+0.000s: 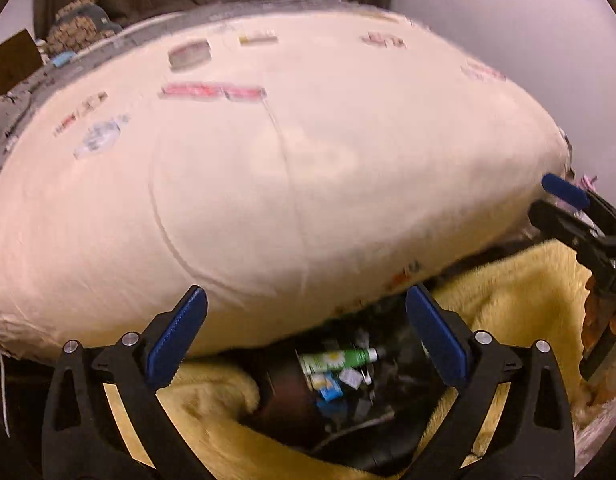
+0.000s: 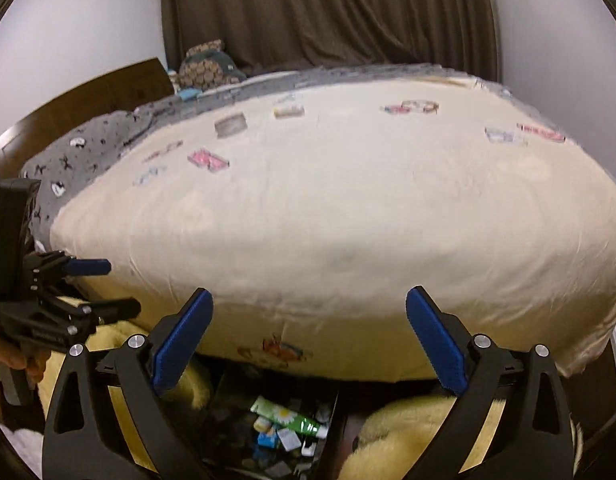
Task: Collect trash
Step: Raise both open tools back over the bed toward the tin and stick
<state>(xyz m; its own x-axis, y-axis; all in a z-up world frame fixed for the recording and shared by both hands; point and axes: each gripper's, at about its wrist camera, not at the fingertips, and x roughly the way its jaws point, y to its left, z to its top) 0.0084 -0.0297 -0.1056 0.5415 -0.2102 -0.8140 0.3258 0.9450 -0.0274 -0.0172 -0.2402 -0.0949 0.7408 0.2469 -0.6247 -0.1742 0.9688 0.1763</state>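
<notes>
Several small wrappers lie scattered on the cream bed cover (image 1: pixel 347 208) (image 2: pixel 347 220), among them a pink wrapper (image 1: pixel 212 91) (image 2: pixel 208 159) and a grey packet (image 1: pixel 189 53) (image 2: pixel 230 124). Below the bed's near edge stands a dark bin (image 1: pixel 284 396) (image 2: pixel 335 432). It holds a green tube (image 1: pixel 339 358) (image 2: pixel 292 418) and small blue and white packets. My left gripper (image 1: pixel 308 304) (image 2: pixel 108 288) hangs open above the bin, empty. My right gripper (image 2: pixel 309 304) (image 1: pixel 555 204) is open beside it, also empty.
A fluffy yellow blanket (image 1: pixel 507 300) (image 2: pixel 407 432) bunches around the bin. A grey patterned sheet (image 2: pixel 88 152) and a patterned cushion (image 2: pixel 206 66) lie at the bed's far left, by a wooden headboard (image 2: pixel 88 100). Brown curtains (image 2: pixel 327 12) hang behind.
</notes>
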